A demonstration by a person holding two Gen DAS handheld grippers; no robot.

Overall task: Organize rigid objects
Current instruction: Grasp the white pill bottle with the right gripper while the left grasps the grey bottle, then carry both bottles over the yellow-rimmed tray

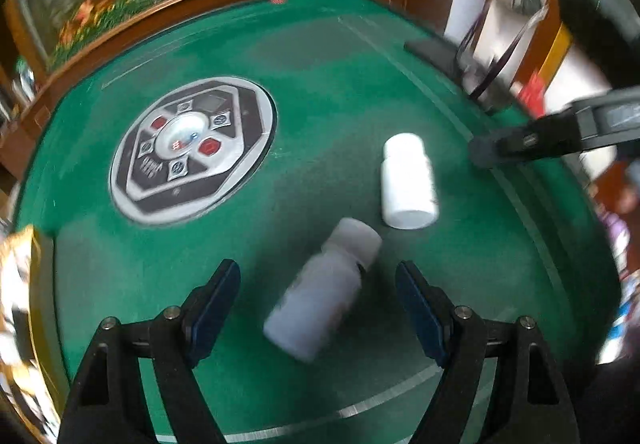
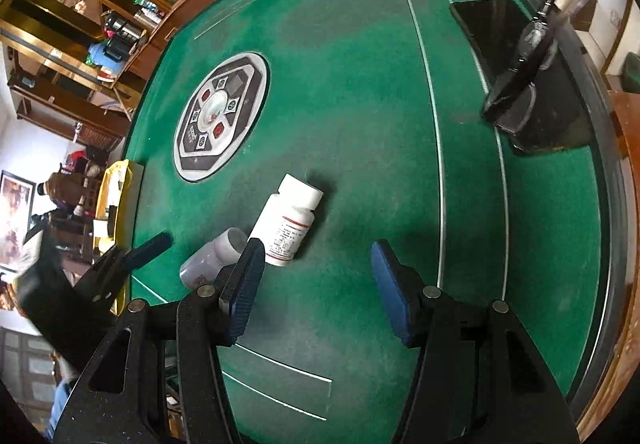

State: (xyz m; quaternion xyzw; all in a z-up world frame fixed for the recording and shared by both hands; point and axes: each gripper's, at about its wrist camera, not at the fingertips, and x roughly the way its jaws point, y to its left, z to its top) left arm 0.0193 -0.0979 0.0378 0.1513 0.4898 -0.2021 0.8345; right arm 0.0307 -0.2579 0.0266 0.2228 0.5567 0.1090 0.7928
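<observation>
Left gripper (image 1: 318,304) angled steeply down over green table (image 1: 320,84), jaws spread wide — blurred bottle (image 1: 320,292) lying between them, untouched. Right gripper (image 2: 318,284) tilted down likewise, jaws parted, empty — labelled bottle (image 2: 288,224) lying just beyond its left pad.

1. Left wrist view looks steeply down along its own claw (image 1: 318,308) onto the green tabletop (image 1: 320,92) — close, somewhat blurred.
2. Right wrist view looks down likewise, from the other side, near the tabletop's edge.
3. Both share the round control panel (image 2: 221,120), the two white bottles (image 2: 289,220) — and each other's claw.
</observation>
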